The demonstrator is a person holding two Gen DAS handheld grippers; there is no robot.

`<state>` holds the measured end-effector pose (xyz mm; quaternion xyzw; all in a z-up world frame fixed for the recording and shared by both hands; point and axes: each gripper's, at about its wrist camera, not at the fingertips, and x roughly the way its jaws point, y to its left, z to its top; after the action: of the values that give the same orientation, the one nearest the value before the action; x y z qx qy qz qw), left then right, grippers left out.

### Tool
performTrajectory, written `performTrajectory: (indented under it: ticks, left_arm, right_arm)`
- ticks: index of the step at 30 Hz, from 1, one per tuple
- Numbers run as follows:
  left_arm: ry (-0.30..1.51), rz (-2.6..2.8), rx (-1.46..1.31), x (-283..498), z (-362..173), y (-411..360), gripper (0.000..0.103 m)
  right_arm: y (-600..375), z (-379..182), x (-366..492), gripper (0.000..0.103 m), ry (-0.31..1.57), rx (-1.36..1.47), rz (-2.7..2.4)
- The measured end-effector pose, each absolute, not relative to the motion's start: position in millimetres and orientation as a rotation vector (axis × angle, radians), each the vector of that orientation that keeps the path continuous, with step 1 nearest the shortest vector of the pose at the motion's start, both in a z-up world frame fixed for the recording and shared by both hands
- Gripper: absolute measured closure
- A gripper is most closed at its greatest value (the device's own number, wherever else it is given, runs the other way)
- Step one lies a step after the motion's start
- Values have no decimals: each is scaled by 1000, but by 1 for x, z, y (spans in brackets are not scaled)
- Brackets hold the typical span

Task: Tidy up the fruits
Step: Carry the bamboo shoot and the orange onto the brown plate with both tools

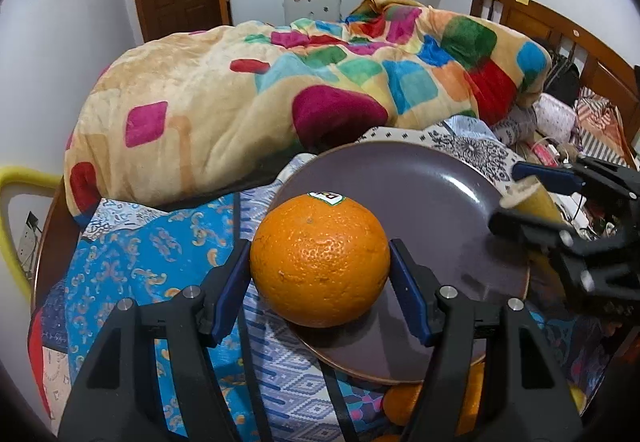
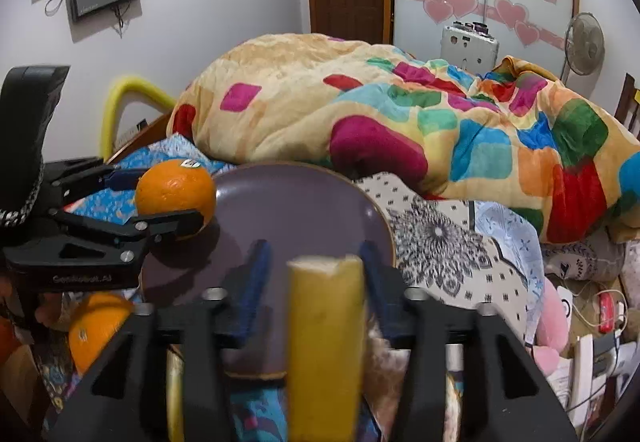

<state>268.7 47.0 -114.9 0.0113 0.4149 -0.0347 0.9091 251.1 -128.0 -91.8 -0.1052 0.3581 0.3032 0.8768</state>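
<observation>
My left gripper [image 1: 320, 262] is shut on a large orange [image 1: 320, 258] with a sticker and holds it over the near left rim of a dark purple plate [image 1: 424, 194]. The orange [image 2: 176, 190], the left gripper [image 2: 168, 202] and the plate [image 2: 296, 202] also show in the right wrist view. My right gripper [image 2: 316, 274] has a yellow banana [image 2: 326, 342] between its blue pads [image 2: 256, 282], touching the right pad with a gap on the left, just short of the plate's near edge. The right gripper [image 1: 532, 198] with the banana tip [image 1: 520, 194] also shows at the plate's right rim.
The plate lies on a patterned blue sheet [image 1: 132, 262] on a bed. A bulky multicoloured blanket [image 1: 280, 90] is heaped behind it. More oranges [image 2: 96, 326] lie under the plate's near edge [image 1: 404, 402]. Clutter and cables [image 2: 600, 322] fill the right side.
</observation>
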Motion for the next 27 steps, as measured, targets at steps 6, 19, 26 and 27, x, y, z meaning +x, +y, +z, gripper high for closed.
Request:
performTrajectory:
  ticks: [6,19,26,27]
  left_arm:
    - [866,-81,21,270,-120,46,36]
    - [868,-77,59,271,-122,38,35]
    - [883,-80,58,273,-122,38,35]
    - [885,-79,54,274,-121,39,35]
  right_arm:
    - [-147,-99,240,42,760,-233,626]
    - [-179,-110,220,69,806,-251,594]
    - [-174,-88,225,71,747,-198,625]
    - [-170,-86,226,71,740,-200,628]
